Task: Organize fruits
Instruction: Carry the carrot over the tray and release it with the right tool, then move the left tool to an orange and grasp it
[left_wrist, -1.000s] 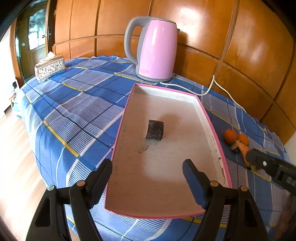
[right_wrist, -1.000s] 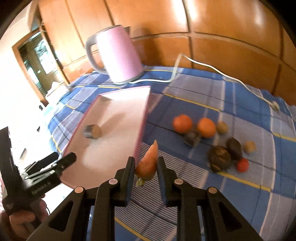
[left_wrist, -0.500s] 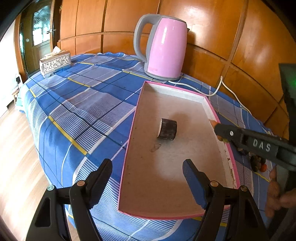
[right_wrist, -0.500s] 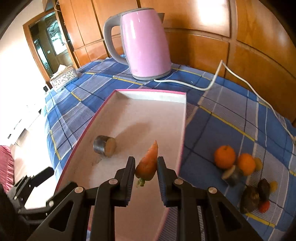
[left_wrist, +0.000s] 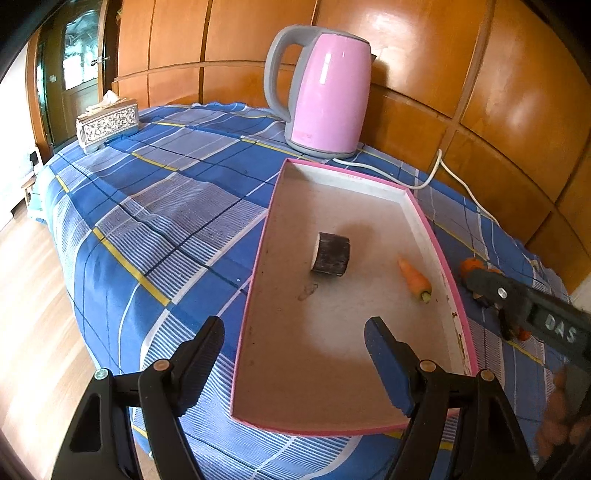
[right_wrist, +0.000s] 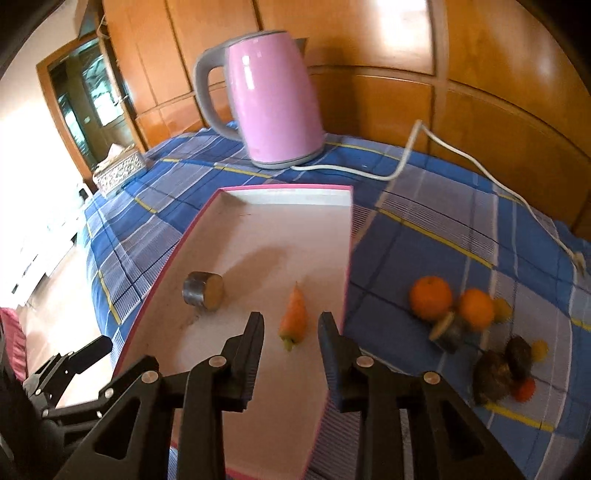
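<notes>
A pink-rimmed tray (left_wrist: 258, 266) lies on the blue checked cloth. On its floor rest a dark cut cylinder of fruit (left_wrist: 330, 254) and a small carrot (left_wrist: 414, 277). In the right wrist view the carrot (right_wrist: 293, 317) lies on the tray (right_wrist: 288, 192) between the jaws of my right gripper (right_wrist: 291, 319). The jaws are opening and the pads stand clear of it. My left gripper (left_wrist: 293, 328) hovers open over the tray's near end with nothing in it. Two oranges (right_wrist: 430, 297) and several small dark, yellow and red fruits (right_wrist: 493, 380) sit on the cloth right of the tray.
A pink kettle (left_wrist: 328, 92) stands behind the tray, and its white cord (right_wrist: 406, 155) trails across the cloth to the right. A patterned tissue box (left_wrist: 107, 123) sits at the far left corner. Wood panelling backs the table, which drops off to the floor on the left.
The right gripper carried the carrot from the cloth over the tray and parted its jaws. The carrot now lies on the tray floor. The left gripper stays open.
</notes>
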